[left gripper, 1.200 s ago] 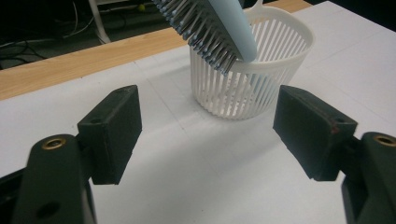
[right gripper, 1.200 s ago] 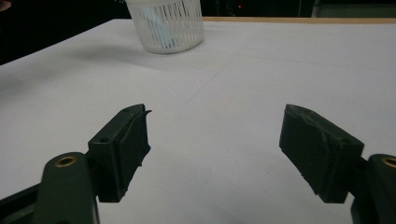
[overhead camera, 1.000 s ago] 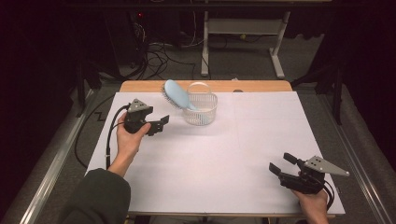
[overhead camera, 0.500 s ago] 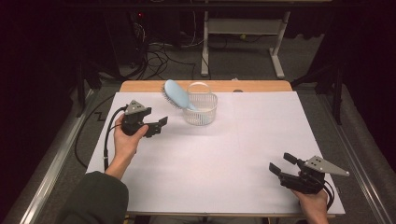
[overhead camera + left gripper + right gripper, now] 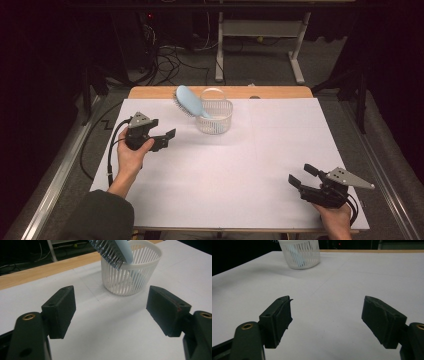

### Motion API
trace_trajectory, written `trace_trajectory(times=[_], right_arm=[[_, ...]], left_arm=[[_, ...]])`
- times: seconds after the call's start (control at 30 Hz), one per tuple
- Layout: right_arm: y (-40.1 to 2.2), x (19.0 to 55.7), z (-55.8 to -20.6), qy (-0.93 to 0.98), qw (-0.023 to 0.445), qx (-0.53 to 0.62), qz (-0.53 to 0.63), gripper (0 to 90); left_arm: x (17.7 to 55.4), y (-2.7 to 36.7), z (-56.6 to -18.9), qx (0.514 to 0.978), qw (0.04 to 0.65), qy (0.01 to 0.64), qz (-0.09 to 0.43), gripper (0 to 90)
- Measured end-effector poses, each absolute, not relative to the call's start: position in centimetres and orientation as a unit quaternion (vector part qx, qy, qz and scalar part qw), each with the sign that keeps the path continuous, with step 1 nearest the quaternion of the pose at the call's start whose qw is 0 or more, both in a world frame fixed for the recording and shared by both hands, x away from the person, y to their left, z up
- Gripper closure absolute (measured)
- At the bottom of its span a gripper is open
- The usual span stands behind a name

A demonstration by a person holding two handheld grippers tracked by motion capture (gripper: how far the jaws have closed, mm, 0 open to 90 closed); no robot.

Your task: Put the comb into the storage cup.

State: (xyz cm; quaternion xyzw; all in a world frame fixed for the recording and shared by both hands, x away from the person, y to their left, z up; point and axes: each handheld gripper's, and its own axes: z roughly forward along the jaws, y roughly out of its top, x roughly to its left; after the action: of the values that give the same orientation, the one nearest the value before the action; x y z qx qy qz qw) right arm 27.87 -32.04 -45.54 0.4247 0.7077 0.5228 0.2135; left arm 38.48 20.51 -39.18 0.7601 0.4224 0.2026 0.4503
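Note:
A light blue hairbrush (image 5: 189,101) stands handle-down in a white slatted basket (image 5: 215,120) near the table's far edge, its bristled head leaning out to the left. The left gripper view has the basket (image 5: 132,280) and the brush (image 5: 117,251) close ahead. My left gripper (image 5: 167,138) hovers open just left of the basket, nothing between its jaws. Down at the front right corner my right gripper (image 5: 301,175) stands open and empty, pointing across the sheet toward the basket (image 5: 300,255) far off.
A white sheet (image 5: 235,175) covers the wooden table (image 5: 150,93), whose far strip stays bare. Cables and a white metal stand (image 5: 260,35) lie on the dark floor beyond. A black cable (image 5: 112,150) trails from the left gripper.
The left hand has shifted slightly back from the basket toward the person. The right hand has not moved.

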Motion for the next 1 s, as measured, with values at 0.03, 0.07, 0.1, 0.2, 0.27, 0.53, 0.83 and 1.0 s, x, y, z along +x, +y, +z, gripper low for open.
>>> trace_trajectory(times=[0.03,0.07,0.1,0.2,0.27,0.53,0.83,1.0], right_arm=[[-32.0,27.9,-45.6,0.708,0.212,0.424,0.523,24.5],[-32.0,27.9,-45.6,0.707,0.212,0.426,0.523,24.5],[-32.0,27.9,-45.6,0.707,0.212,0.425,0.523,24.5],[-32.2,27.9,-45.6,0.706,0.212,0.426,0.525,24.5],[-32.2,27.9,-45.6,0.705,0.212,0.427,0.525,24.5],[-32.1,27.8,-45.5,0.705,0.213,0.427,0.524,24.5],[-32.2,27.7,-45.5,0.703,0.219,0.429,0.523,24.6],[-32.1,27.6,-45.4,0.704,0.221,0.426,0.523,24.8]], left_arm=[[38.3,20.6,-39.2,0.761,0.449,0.422,0.204,24.7],[38.2,20.6,-39.2,0.762,0.447,0.42,0.205,24.7],[38.0,20.7,-39.2,0.762,0.447,0.42,0.206,24.7],[37.7,21.0,-39.0,0.759,0.45,0.421,0.208,24.7],[37.4,21.1,-39.0,0.758,0.454,0.419,0.209,24.7],[36.5,21.7,-39.0,0.754,0.459,0.422,0.208,24.7],[35.4,22.6,-39.6,0.738,0.473,0.436,0.205,24.7],[34.8,23.2,-40.1,0.732,0.48,0.439,0.205,24.4]])
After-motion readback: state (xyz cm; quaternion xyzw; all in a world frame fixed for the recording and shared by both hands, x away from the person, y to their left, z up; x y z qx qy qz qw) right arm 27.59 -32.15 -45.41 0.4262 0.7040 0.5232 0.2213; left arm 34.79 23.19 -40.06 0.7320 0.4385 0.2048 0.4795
